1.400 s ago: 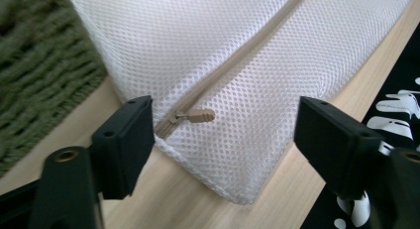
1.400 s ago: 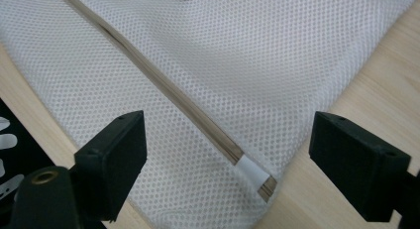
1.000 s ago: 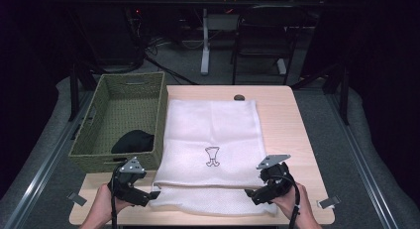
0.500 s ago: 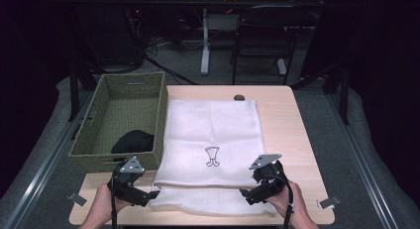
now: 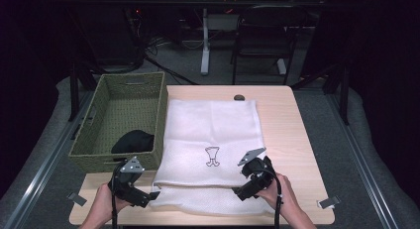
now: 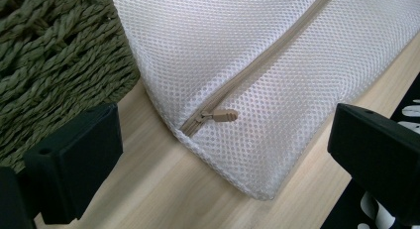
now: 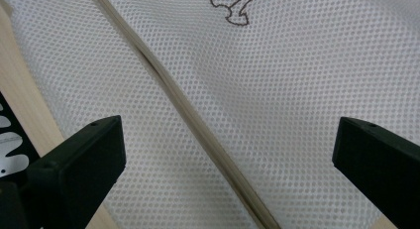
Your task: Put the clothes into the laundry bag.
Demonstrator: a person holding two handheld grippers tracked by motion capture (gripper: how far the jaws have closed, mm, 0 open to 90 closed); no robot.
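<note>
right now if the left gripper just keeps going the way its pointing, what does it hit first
Most likely the white mesh bag: its corner with the tan zipper pull lies between the open jaws of the left gripper. The green woven basket sits just off to one side. Depth is hard to judge.

I am seeing the dark item (image 5: pixel 132 141) in the basket (image 5: pixel 130 88) half hidden by the near wall; I cannot tell what it is. The print (image 5: pixel 212 156) on the mesh bag (image 5: pixel 213 125) is too small to read in the high view, and the top edge is cutting it off in the right gripper view. A small dark object (image 5: pixel 239 97) at the table's far edge is too small to identify. The frame edges are cropping the zipper (image 7: pixel 198 125) at both ends, and the bottom edge is cutting off both forearms.
</note>
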